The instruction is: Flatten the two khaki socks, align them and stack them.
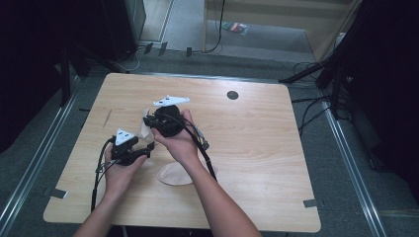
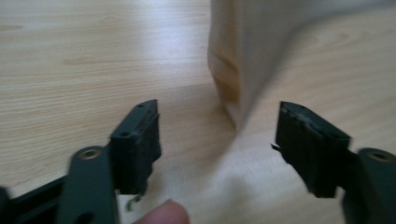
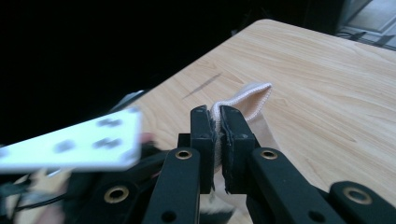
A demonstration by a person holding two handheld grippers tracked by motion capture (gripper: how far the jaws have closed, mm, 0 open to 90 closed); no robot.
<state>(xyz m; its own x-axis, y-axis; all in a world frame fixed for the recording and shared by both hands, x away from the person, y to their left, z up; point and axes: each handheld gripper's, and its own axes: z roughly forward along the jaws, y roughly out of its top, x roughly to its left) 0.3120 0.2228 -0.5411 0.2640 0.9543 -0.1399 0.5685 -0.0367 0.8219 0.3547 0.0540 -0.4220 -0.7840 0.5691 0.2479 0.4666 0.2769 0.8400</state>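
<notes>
On the wooden table [image 1: 247,148], a little left of its middle, the person's right gripper [image 3: 215,122] has its jaws pressed together on the ribbed cuff of a beige sock [image 3: 247,100], holding that end up off the tabletop while the toe end lies flat on the table near the person's edge, between the two forearms. The left gripper [image 2: 217,140] sits just beside the sock, low over the wood, jaws spread wide apart with nothing between them, the hanging fabric blurred just ahead of them. A small dark round hole [image 1: 232,95] marks the table's far side, well apart from the sock.
</notes>
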